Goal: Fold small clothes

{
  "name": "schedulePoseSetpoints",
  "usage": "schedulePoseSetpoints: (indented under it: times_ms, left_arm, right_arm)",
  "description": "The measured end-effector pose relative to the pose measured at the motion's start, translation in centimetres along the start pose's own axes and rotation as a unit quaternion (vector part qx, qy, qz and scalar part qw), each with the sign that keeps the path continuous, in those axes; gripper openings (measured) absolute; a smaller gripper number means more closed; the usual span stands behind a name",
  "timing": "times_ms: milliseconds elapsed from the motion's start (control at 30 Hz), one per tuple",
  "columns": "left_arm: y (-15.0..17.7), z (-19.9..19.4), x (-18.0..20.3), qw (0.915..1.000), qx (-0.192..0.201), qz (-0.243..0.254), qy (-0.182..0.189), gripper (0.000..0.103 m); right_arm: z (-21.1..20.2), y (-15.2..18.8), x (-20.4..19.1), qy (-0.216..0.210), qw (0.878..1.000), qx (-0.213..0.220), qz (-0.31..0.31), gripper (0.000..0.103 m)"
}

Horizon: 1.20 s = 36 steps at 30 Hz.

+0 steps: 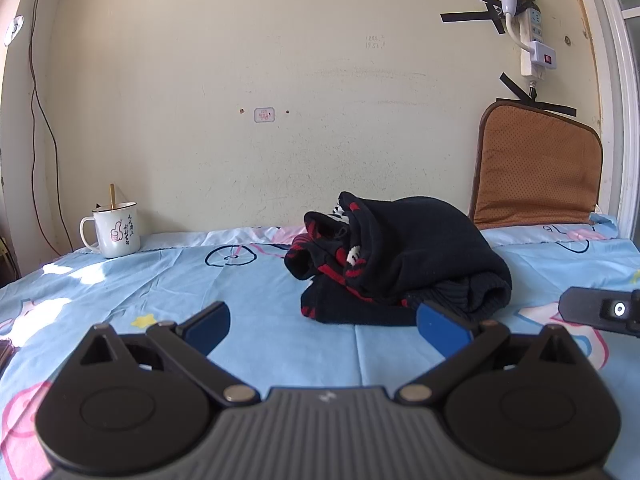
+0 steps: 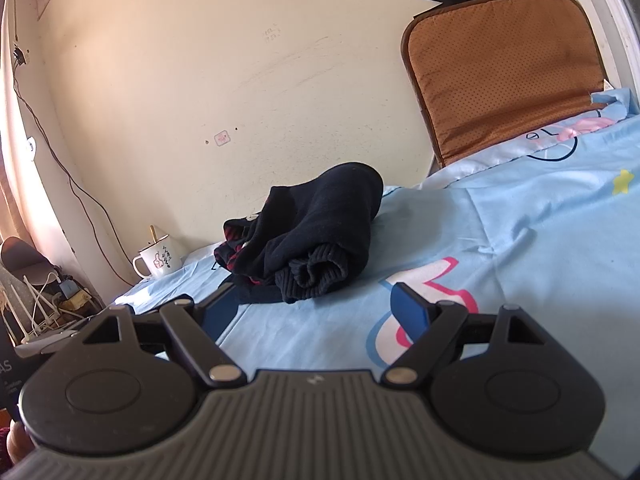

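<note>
Sweater (image 1: 404, 264) (bunched) lies lengthwise along wall, ribbed cuff nearest.

Dark sweater (image 1: 404, 264) is a soft matt knit, ribbed at the cuff. Blue bedsheet (image 1: 280, 344) looks like thin smooth cotton, a bit creased. White mug (image 1: 116, 230) is glossy enamel. Brown cushion (image 1: 536, 164) is perforated, leathery. Left gripper (image 1: 324, 322) is matt black plastic with shiny metal pins.

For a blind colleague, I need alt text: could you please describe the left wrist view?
A crumpled dark sweater with red pattern lies on a light blue cartoon-print sheet, just beyond the open left gripper, which holds nothing. A white mug stands far left by the wall; a brown cushion leans at right.
</note>
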<state>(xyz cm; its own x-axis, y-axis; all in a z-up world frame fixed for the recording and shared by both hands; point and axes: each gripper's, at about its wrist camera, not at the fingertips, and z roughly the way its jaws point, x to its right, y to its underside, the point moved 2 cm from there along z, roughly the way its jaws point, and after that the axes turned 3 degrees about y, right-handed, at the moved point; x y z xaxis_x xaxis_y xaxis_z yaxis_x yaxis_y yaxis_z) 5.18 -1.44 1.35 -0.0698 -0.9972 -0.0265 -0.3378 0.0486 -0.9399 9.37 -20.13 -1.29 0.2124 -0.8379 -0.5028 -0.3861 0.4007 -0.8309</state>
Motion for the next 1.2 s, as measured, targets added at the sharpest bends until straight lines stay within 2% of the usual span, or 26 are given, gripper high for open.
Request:
schedulePoseSetpoints:
  times_ms: [833,1200]
  left_arm:
    - [0.2,0.2,-0.2,1.0000,-0.003,-0.003,0.001,0.103]
    - [0.0,-0.9,0.2,0.9996,0.026,0.011,0.002,0.103]
  right_arm:
    - [0.1,-0.1,0.0,-0.005,1.000,-0.002,-0.002,0.085]
    - [-0.1,0.0,0.1,-0.003,1.000,0.005,0.001,0.085]
